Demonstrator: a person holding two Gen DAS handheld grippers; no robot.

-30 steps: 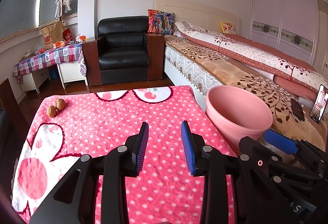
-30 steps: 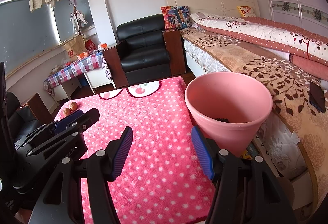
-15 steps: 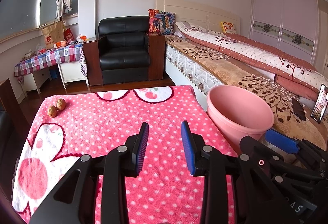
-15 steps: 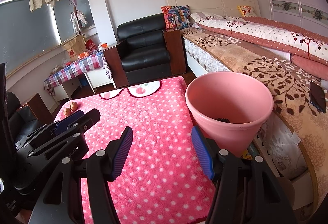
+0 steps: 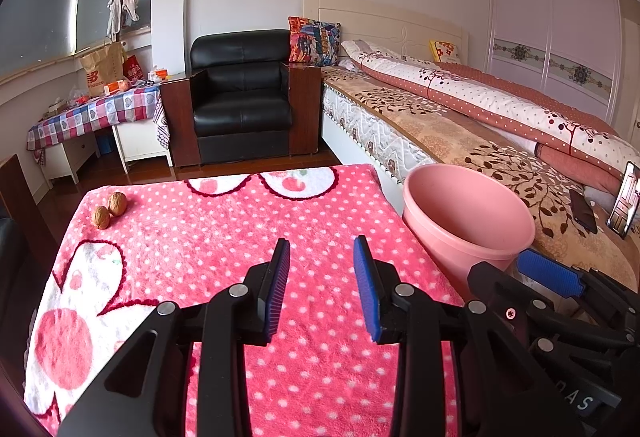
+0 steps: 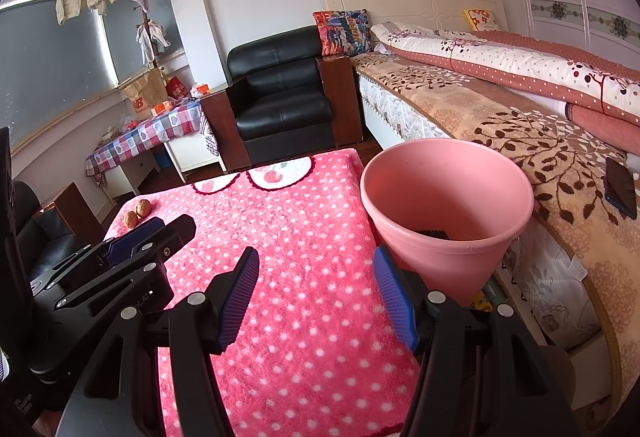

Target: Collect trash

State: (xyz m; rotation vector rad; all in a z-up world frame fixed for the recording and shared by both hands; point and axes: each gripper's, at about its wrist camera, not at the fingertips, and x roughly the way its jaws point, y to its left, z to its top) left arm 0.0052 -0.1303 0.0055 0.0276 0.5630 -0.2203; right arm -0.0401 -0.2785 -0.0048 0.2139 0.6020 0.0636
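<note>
Two brown walnuts [image 5: 109,210] lie side by side at the far left corner of the pink dotted cloth [image 5: 224,233]; the right wrist view shows the walnuts [image 6: 137,213] too. A pink bucket [image 5: 466,215] stands to the right of the cloth, beside the bed; in the right wrist view the bucket [image 6: 446,213] holds something dark at its bottom. My left gripper [image 5: 322,257] hovers open over the middle of the cloth, nothing between its blue pads. My right gripper [image 6: 316,271] is open near the cloth's right edge, next to the bucket, also holding nothing.
A bed [image 5: 460,125] with patterned blankets runs along the right, with a phone [image 6: 620,187] lying on it. A black armchair [image 5: 242,97] stands beyond the cloth. A small table [image 5: 92,113] with a checked cover and clutter sits at the far left.
</note>
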